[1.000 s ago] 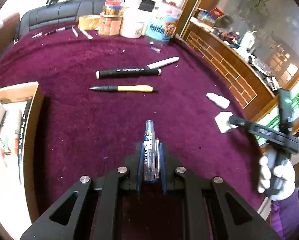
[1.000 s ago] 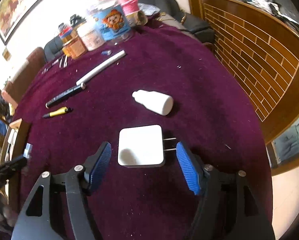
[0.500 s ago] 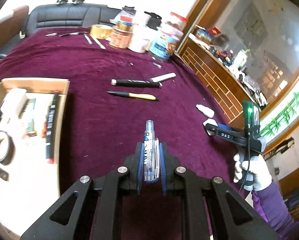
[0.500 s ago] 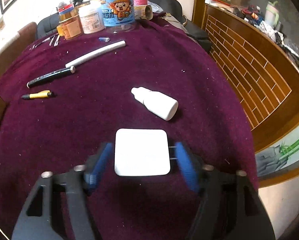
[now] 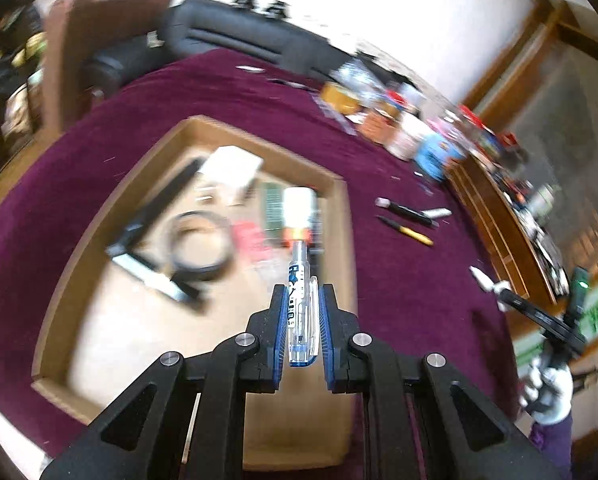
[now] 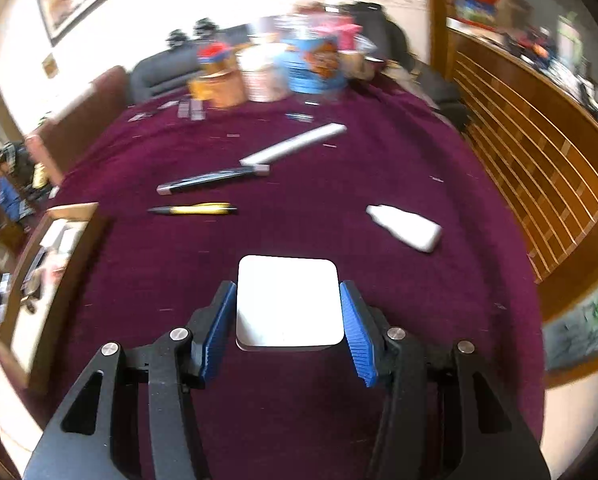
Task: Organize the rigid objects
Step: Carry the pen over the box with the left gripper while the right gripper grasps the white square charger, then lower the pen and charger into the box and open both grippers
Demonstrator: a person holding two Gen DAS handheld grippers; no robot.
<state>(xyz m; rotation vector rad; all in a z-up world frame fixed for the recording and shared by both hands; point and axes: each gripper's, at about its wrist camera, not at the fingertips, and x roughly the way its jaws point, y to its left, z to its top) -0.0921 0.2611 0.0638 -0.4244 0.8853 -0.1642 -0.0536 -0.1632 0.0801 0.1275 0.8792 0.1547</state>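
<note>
I am holding a clear pen (image 5: 297, 308) in the left gripper (image 5: 299, 320), its blue pads pinched narrow on the barrel, and I am carrying it above the open cardboard box (image 5: 341, 216) that sits on the left part of the purple tablecloth (image 5: 399, 280). The box already holds a tape ring (image 5: 197, 246), a black strip and several small items, blurred in this view. To do this step well, I judge I should lower the pen over a bare patch of the box floor, near the close right corner, before letting go, so it is not dropping onto the tape ring or bouncing over the wall.

The pen's long axis is running straight along the gripper's fingers, its clear tip pointing away from me toward the far wall of the box and its blue-ended rear sitting between the pads.

In the right wrist view, the right gripper (image 6: 287, 312) is clamping a white charger block (image 6: 289, 300) at medium width, pads pressing both sides, near the right edge of the table. I judge I should keep it level and clear of the cloth. A white bottle (image 6: 405, 227) is lying just beyond on the right; a yellow pen (image 6: 193, 209), a black marker (image 6: 211, 180) and a white tube (image 6: 295, 145) are lying farther off.
</note>
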